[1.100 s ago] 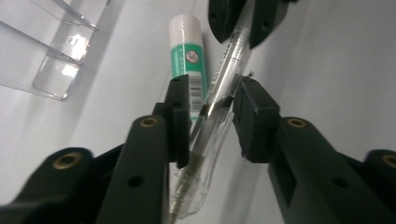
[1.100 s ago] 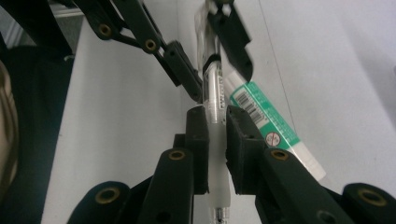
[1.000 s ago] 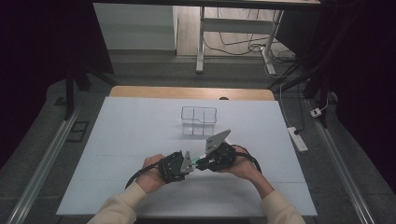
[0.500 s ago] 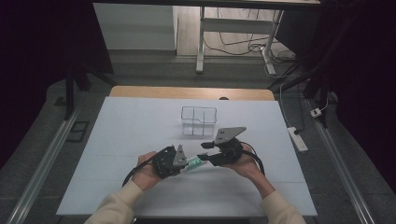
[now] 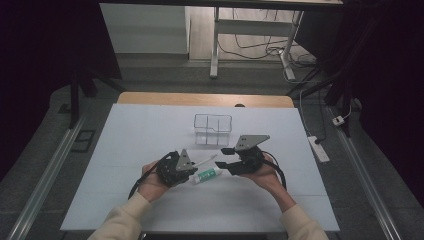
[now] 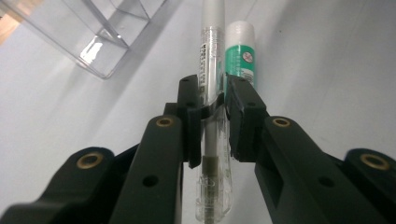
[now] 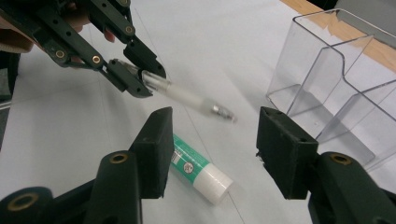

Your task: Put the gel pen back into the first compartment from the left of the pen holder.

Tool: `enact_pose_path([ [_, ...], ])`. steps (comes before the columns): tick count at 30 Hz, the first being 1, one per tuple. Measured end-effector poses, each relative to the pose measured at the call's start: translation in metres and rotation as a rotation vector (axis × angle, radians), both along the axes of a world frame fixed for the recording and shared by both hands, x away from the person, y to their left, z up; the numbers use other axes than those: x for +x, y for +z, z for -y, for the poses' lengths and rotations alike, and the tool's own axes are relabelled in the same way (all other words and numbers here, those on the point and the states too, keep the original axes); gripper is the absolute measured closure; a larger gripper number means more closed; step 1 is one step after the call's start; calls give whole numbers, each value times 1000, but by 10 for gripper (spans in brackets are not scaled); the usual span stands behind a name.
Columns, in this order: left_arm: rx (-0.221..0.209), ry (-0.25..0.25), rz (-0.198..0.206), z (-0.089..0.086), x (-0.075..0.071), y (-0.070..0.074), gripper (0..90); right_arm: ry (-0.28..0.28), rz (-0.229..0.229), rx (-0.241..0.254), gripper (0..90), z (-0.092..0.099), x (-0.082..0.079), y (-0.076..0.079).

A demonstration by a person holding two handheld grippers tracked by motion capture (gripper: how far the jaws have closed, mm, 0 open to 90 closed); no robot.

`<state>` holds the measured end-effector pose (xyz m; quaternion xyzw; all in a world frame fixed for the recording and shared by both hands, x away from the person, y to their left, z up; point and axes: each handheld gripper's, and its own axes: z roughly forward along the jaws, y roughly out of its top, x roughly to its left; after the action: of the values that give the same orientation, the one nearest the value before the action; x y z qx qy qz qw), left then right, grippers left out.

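Our right gripper (image 7: 212, 154) has just been opening, with nothing between its jaws, so the pen (image 6: 211, 93) now stays clamped in our left gripper (image 5: 187, 167) alone and the hand-over looks done. The green glue stick (image 5: 208, 175) lies on the white table (image 5: 125, 145) below it, near the clear organizer (image 5: 213, 129). Behind the table we see a dark room with cables on the floor.

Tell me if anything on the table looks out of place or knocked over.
Nothing looks spilled or damaged. The clear organizer stands upright on the table. The green glue stick lies on its side between the grippers, and the left gripper grips a clear pen held off the surface.
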<state>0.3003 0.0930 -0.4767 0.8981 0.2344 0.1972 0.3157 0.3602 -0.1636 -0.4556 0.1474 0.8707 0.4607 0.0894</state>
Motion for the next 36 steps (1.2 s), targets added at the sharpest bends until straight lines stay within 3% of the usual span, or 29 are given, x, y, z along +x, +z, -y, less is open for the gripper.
enact_pose_path([
  [11, -80, 32, 9, -8, 2, 3, 766, -26, -38, 2, 413, -1, 2, -6],
  [18, -131, 25, 26, -6, 0, 5, 766, -38, -50, 9, 406, -5, 2, -11],
  [22, -131, 6, 26, -1, -1, 4, 765, -42, -52, 35, 413, -7, 1, -11],
  [36, -137, 11, 12, 15, -1, -4, 764, -63, -54, 98, 511, -5, 0, -8],
])
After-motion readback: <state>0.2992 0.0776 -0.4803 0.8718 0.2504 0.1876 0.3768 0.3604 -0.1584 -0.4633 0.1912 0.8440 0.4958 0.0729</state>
